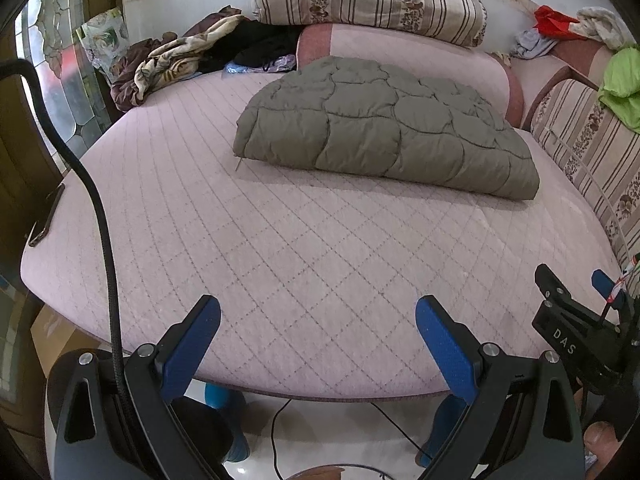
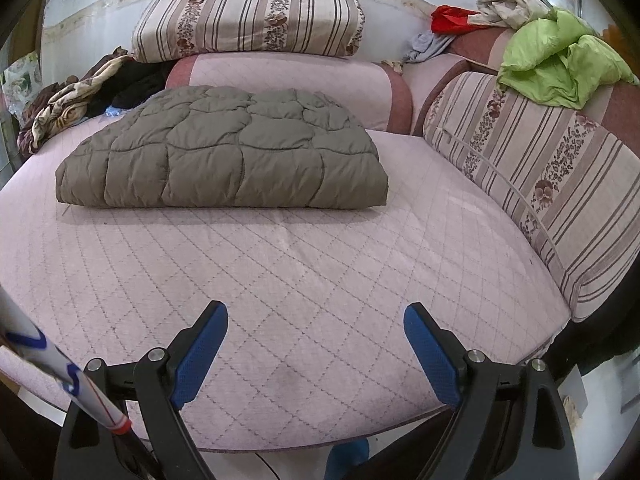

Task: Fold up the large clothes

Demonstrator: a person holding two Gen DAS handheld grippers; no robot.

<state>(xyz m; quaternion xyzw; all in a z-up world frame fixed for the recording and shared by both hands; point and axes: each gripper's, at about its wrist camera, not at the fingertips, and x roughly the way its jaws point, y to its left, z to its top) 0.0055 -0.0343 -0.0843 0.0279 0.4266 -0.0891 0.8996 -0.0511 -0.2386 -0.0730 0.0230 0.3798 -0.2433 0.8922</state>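
A folded grey-olive quilted garment (image 1: 384, 128) lay in a thick, puffy bundle on the pink quilted bed (image 1: 280, 260), toward the far side of the mattress and just in front of a pink bolster cushion (image 1: 420, 56). Its folded edge faced the near side of the bed, and a wide stretch of bare diamond-stitched mattress separated it from both tools. The left tool (image 1: 318, 312) hovered over the near edge of the bed with its blue-padded fingers (image 1: 192, 344) spread wide apart, released and holding nothing. The right tool (image 2: 316, 318) hung likewise over the near edge, its blue pads (image 2: 432, 360) splayed open and gripping nothing; in the left wrist view it appeared at the far right as a black body. A striped floral pillow (image 2: 248, 16) rested on top of the bolster against the wall. To the left of the bolster lay a heap of crumpled dark and patterned fabric (image 1: 172, 60). Along the right side ran a striped cushion (image 2: 552, 184), with a bright green cloth (image 2: 560, 68) draped over its top, and a red item (image 2: 452, 18) and pale rags beside it. A black cable (image 1: 96, 208) curved down the left side of the left wrist view.
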